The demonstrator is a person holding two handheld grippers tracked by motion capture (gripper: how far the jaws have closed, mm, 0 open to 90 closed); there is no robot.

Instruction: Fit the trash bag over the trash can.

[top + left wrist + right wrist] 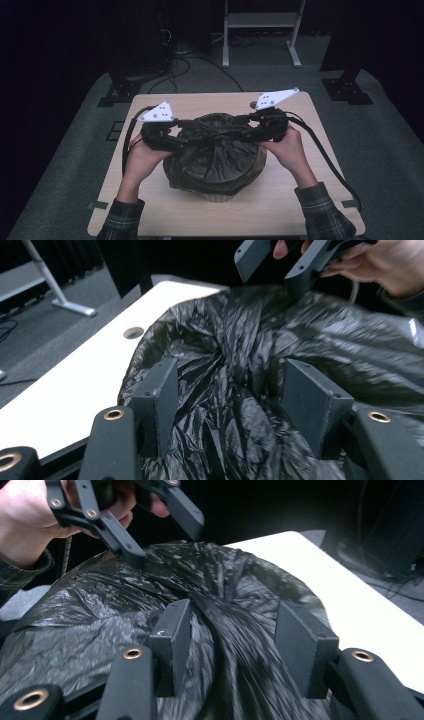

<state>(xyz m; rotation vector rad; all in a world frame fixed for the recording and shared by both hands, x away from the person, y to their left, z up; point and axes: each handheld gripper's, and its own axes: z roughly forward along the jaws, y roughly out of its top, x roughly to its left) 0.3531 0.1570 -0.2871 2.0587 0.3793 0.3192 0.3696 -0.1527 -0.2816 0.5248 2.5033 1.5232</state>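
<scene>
A crumpled black plastic bag covers a round container in the middle of the pale wooden table. Its folds run in toward the centre of the top. My left gripper hovers over the bag's left side, held in a hand. In the left gripper view its jaws stand apart above the bag, not pressing on it. My right gripper is over the bag's right side. Its jaws stand apart astride a raised fold of the bag, pads off it.
Thick black cables trail from both grippers across the table, one down the right side. A round hole is in the tabletop. Beyond the far edge stand a white frame, dark stand feet and floor cables.
</scene>
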